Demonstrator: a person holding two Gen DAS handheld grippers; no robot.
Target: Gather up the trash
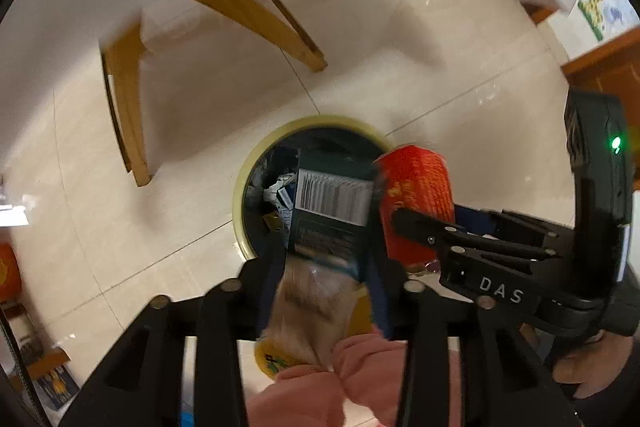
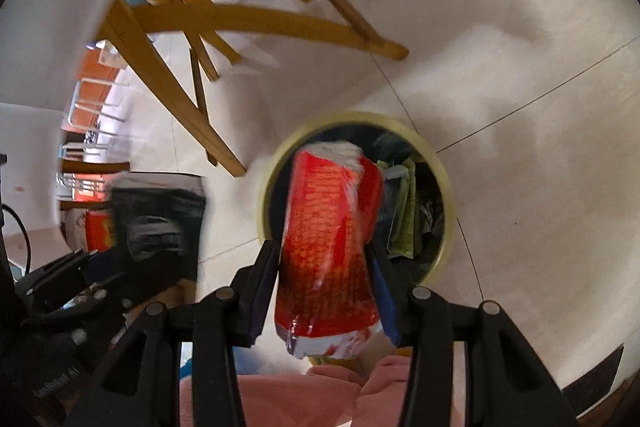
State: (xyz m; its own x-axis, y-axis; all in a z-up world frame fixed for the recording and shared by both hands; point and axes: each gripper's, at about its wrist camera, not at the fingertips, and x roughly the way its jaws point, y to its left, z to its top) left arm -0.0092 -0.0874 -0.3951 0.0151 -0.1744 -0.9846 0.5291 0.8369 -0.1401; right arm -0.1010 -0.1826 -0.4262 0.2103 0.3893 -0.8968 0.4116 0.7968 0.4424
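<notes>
Both grippers hang over the bin (image 2: 446,183), already part full: the left gripper (image 1: 326,259) holds a dark packet (image 1: 330,215) between half-open jaws, the right gripper (image 2: 326,267) clamps a red packet (image 2: 328,239); neither dropped yet

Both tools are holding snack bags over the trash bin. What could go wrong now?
1. The red wrapper in the right tool hangs over the bin's near rim, so it might land on the floor.
2. The dark packet in the left tool sits close beside the red wrapper; the two could bump and knock each other aside.
3. The bin already holds trash, so the bags might not sink in.
</notes>
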